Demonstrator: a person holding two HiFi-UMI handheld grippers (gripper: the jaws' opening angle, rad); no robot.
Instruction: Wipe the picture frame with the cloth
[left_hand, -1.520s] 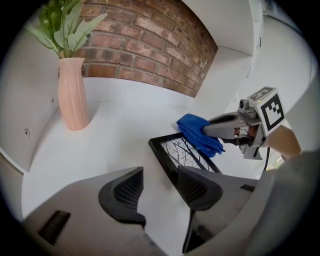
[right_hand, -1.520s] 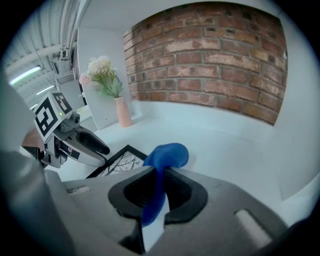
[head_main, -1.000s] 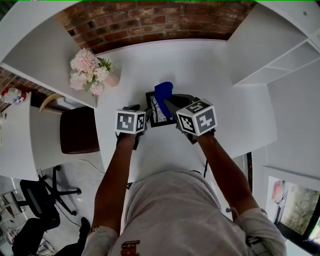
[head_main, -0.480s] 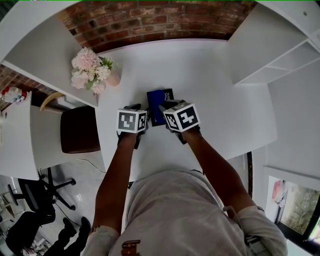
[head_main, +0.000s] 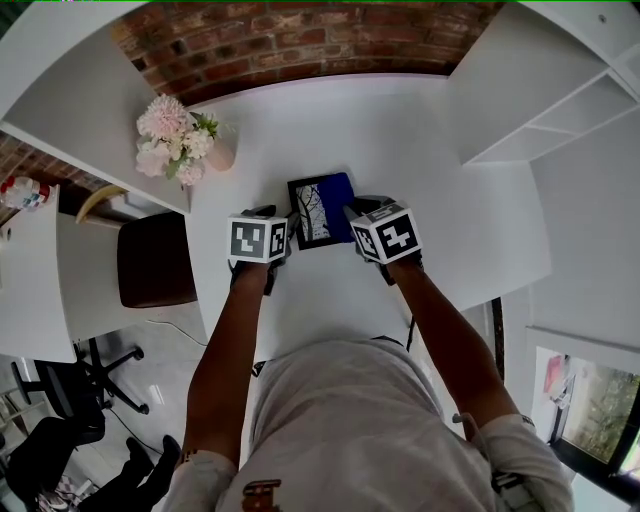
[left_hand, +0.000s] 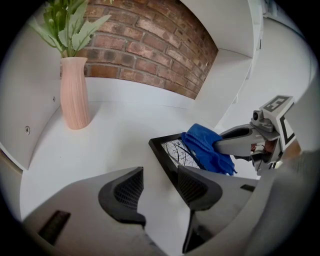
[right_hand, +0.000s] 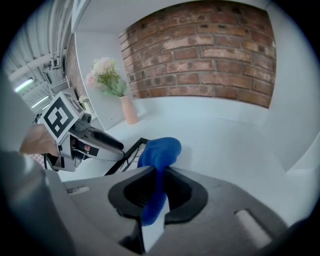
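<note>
Wiping in hand | right gripper (right_hand: 160, 186) pinches cloth (right_hand: 159, 151) on picture frame (head_main: 312, 212), centre | left gripper (left_hand: 156, 186) spread, empty, at frame's left edge | next: probably sweep cloth across, frame steadied

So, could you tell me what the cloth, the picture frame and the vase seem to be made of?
The cloth looks like soft blue microfibre or terry: fuzzy and bunched. The picture frame seems matte black wood or plastic; its border shows no shine. The vase looks like matte pink ceramic with vertical ribs, though plastic is possible.
</note>
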